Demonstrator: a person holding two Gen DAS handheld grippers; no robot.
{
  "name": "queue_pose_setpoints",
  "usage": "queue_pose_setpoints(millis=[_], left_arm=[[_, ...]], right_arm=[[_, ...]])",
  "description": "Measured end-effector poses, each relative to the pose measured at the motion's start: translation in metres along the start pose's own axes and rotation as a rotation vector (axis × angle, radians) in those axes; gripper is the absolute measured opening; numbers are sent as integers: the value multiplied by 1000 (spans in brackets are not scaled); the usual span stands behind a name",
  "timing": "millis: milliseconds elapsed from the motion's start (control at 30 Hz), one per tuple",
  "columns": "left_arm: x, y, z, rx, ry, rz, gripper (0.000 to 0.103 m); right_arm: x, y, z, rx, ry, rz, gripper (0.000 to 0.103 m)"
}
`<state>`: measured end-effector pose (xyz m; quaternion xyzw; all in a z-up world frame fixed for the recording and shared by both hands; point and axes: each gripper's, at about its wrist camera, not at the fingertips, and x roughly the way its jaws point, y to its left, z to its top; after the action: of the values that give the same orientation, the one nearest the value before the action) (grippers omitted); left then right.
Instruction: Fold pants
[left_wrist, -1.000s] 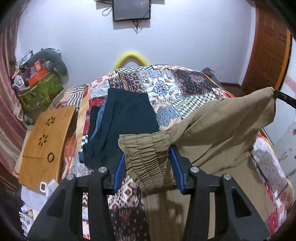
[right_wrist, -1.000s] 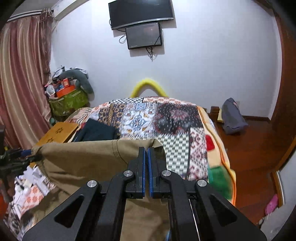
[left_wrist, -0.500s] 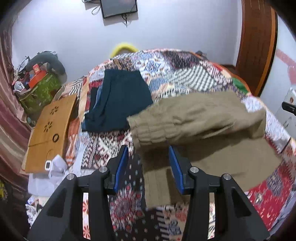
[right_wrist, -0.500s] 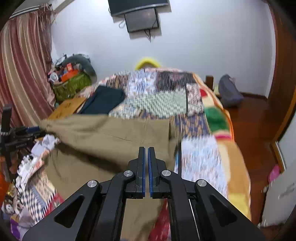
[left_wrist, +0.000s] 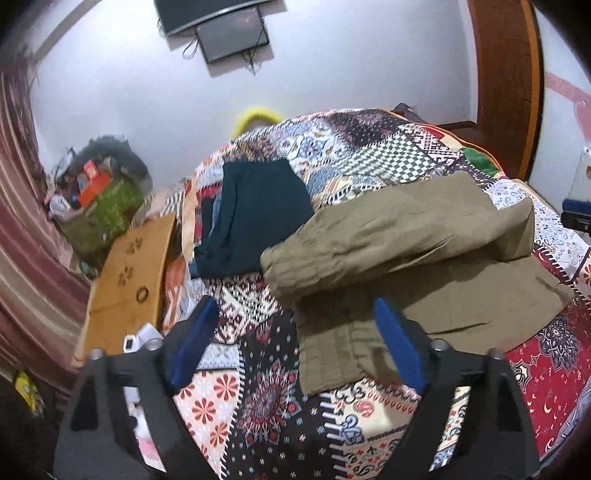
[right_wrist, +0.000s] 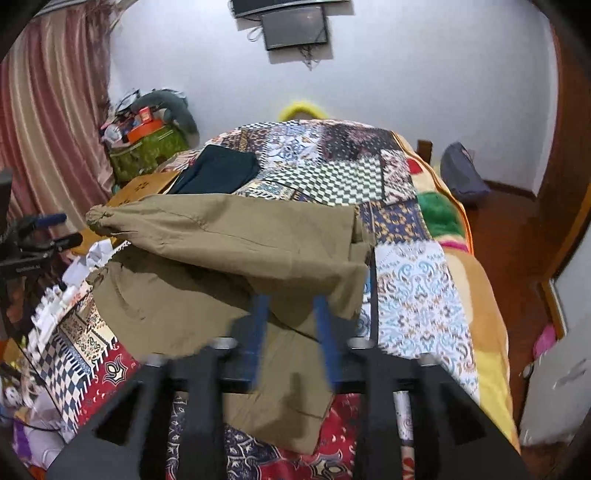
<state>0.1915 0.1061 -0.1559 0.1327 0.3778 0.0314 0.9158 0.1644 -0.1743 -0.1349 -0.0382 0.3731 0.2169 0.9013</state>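
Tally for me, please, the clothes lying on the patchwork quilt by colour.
Khaki: 1, the pants, folded over on themselves
Dark teal: 1, the folded garment beyond them
Total: 2; something else dark may lie under the teal piece, but I cannot tell what it is.

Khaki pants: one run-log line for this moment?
khaki pants folded over on quilt | left tongs open, just released | right tongs just opening, pants between, ungripped

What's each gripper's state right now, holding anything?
Left gripper: open, jaws just opened, off the khaki pants.
Right gripper: open, jaws just opened, pants released.
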Motion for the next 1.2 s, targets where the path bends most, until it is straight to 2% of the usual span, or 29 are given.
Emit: queue_pose_setpoints(millis=[33, 133, 267, 467, 533, 600, 667, 700, 733, 767, 800, 933, 1200], left_arm=[[1, -4, 3, 20, -4, 7, 92], [10, -20, 11, 93, -2, 26, 94], [31, -42, 19, 188, 7, 32, 94], [62, -59, 26, 264, 35, 39, 93], [68, -61, 28, 270, 33, 39, 87], [73, -61, 31, 267, 36, 29, 75], [75, -58, 34, 255, 32, 16, 68], [75, -58, 34, 250, 30, 15, 61], [75, -57, 35, 244, 30, 15, 57], [75, -55, 36, 238, 33, 12, 49], [75, -53, 38, 230, 36, 3, 44], [70, -52, 40, 221, 30, -17, 32], [39, -54, 45, 207, -27, -43, 27]], right_arm=[[2, 4, 1, -20, -2, 0, 56], [12, 12, 6, -75, 13, 14, 66], [29, 20, 12, -143, 39, 17, 70], [72, 22, 21, -266, 139, -9, 70], [85, 20, 24, -302, 166, -17, 70], [93, 19, 26, -315, 187, -12, 68], [103, 16, 28, -310, 217, 16, 68], [106, 15, 28, -305, 225, 29, 62], [107, 16, 27, -302, 236, 37, 50], [108, 16, 27, -296, 241, 44, 45], [108, 15, 27, -288, 245, 50, 36], [95, 12, 29, -269, 212, 56, 15], [33, 22, 42, -355, 63, -33, 11]])
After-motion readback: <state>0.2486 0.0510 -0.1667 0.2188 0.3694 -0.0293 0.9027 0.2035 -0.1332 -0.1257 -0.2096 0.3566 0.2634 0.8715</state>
